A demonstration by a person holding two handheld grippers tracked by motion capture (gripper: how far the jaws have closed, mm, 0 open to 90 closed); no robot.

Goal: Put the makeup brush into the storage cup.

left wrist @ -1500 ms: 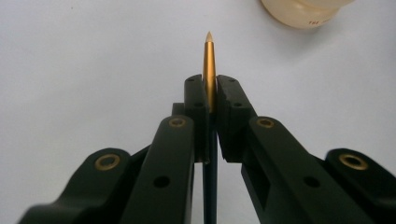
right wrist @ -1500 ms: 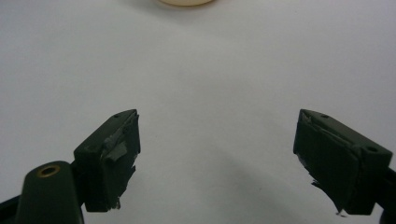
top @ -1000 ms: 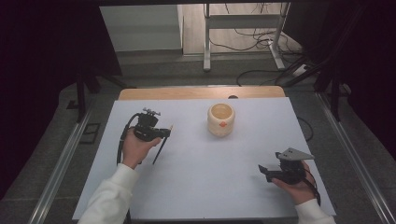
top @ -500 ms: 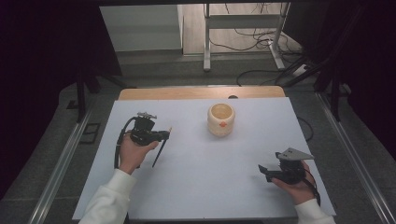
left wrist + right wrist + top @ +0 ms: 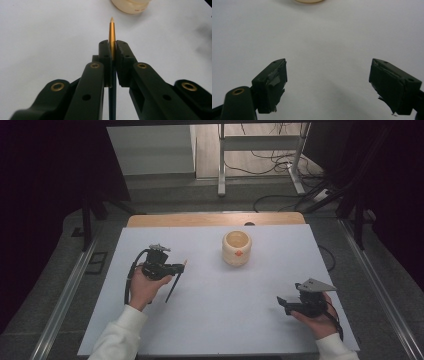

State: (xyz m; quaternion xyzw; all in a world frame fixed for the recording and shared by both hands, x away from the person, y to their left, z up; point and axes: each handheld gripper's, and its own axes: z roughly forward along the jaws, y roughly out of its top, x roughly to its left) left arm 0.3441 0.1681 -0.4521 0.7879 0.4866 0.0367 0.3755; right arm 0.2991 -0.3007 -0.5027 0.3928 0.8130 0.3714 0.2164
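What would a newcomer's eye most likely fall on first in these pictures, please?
Probably the slim dark pen with a gold pointed tip, clamped between the shut jaws of the left gripper over the left half of the white table. Next comes the round cream-coloured cup with a small orange mark, standing upright at the table's middle towards the far edge. The right gripper rests near the front right corner, jaws wide apart and empty.
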